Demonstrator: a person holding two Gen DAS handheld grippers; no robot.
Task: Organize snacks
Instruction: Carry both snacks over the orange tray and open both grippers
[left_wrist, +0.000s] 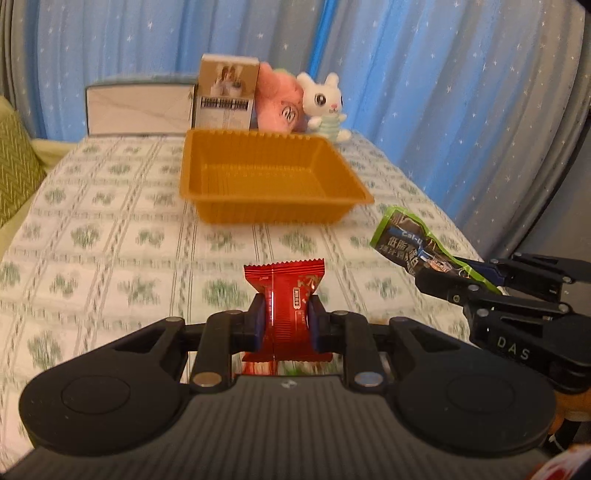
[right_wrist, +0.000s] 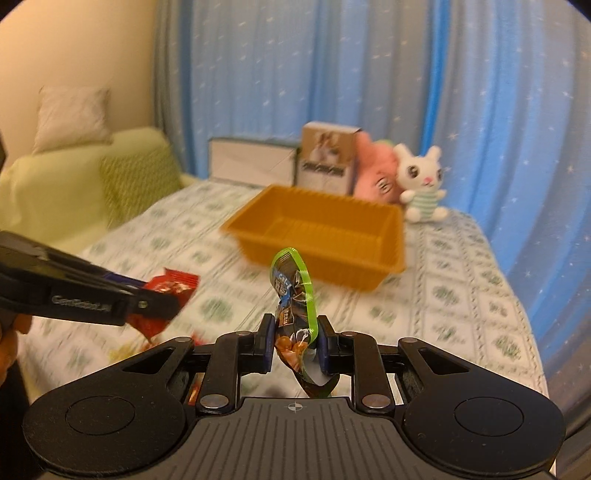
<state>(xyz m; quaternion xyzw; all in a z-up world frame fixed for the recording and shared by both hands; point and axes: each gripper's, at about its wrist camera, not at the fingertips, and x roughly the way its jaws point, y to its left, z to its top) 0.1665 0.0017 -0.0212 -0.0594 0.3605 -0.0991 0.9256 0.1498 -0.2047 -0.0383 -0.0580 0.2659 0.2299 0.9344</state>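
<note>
My left gripper (left_wrist: 285, 314) is shut on a red snack packet (left_wrist: 286, 295) and holds it above the tablecloth, short of the orange tray (left_wrist: 273, 206). My right gripper (right_wrist: 293, 334) is shut on a dark snack packet with a green edge (right_wrist: 293, 291), also held above the table. In the left wrist view the right gripper (left_wrist: 439, 273) and its green-edged packet (left_wrist: 410, 240) are at the right. In the right wrist view the left gripper (right_wrist: 155, 306) with the red packet (right_wrist: 170, 291) is at the left. The orange tray (right_wrist: 388, 262) looks empty.
A white book (left_wrist: 136, 110), a carton (left_wrist: 225, 96), a pink plush (left_wrist: 277, 103) and a white bunny plush (left_wrist: 327, 105) stand behind the tray. More snack wrappers (right_wrist: 125, 349) lie low on the tablecloth. A green sofa (right_wrist: 74, 192) is at the left. Blue curtains hang behind.
</note>
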